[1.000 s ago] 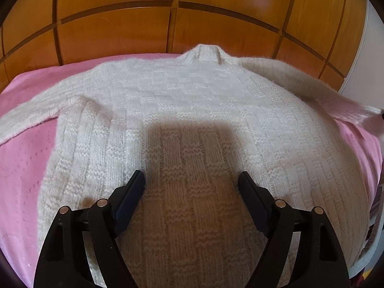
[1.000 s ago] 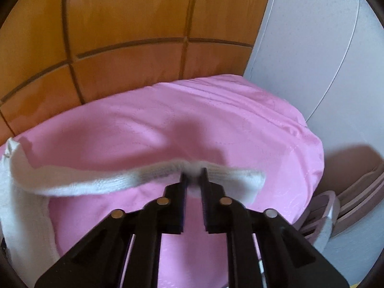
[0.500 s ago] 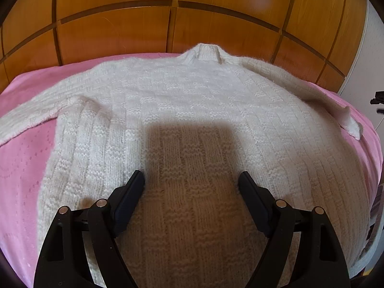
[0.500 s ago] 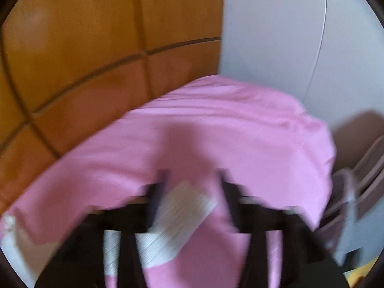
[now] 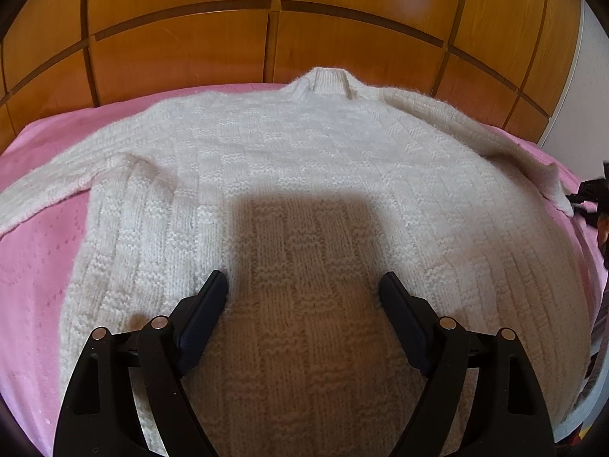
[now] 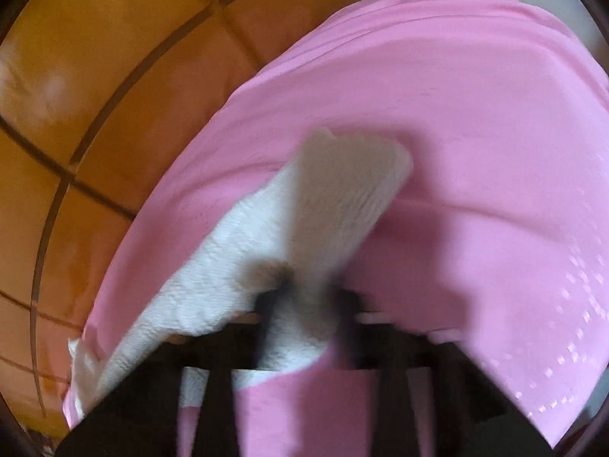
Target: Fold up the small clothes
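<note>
Sweater (image 5: 304,175) first: in your left wrist view the white knitted sweater lies spread flat on the pink bedspread (image 5: 34,251), collar toward the wooden headboard (image 5: 182,45), one sleeve stretched out to the left and the other running to the right edge of the bed. Your left claw (image 5: 303,285) stands wide open over the lower body of the knit, with nothing pinched between its fingers. In your right wrist view, which is blurred, your right claw (image 6: 304,304) is closed on the sleeve (image 6: 342,190) just behind its cuff, low over the bedspread (image 6: 475,152).
</note>
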`<state>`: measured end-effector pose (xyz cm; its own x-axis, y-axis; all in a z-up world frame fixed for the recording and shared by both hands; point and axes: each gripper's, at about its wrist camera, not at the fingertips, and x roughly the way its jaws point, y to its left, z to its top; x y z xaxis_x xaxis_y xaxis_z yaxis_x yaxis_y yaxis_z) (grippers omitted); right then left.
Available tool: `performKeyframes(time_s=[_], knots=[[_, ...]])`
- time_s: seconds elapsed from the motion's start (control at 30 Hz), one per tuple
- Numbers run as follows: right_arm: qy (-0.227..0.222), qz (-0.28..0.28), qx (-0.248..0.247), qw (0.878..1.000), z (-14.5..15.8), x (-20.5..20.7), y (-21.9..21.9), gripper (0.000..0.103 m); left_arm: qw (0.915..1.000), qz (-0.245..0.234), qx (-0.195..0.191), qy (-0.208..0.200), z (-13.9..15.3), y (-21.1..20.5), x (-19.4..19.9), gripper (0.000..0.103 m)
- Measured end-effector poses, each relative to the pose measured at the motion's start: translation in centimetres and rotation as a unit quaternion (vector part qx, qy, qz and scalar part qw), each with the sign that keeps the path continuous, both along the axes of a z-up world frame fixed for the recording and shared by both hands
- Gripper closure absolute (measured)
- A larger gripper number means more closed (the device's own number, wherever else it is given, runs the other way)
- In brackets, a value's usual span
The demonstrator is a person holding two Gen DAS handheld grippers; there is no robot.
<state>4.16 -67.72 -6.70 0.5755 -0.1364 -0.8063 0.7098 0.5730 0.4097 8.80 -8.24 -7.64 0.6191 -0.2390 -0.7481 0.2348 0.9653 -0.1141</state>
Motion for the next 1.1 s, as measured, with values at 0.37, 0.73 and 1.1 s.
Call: performKeyframes(time_s=[0.37, 0.73, 1.1], knots=[[-0.026, -0.135, -0.041, 0.99, 4.9, -0.7, -6.5, 0.081, 1.0, -0.001, -0.002, 0.0, -0.1, 0.0, 0.2, 0.02], [-0.044, 0.097, 0.028, 0.994, 1.0, -3.2, 10.0, 0.023, 0.9993, 0.008, -0.022, 0.029, 2.4, 3.4, -0.1, 0.024], [-0.033, 0.361, 0.062, 0.93, -0.3, -8.0, 28.4, 0.038, 0.9904, 0.041, -0.096, 0.091, 1.5, 14.1, -8.1, 0.05]])
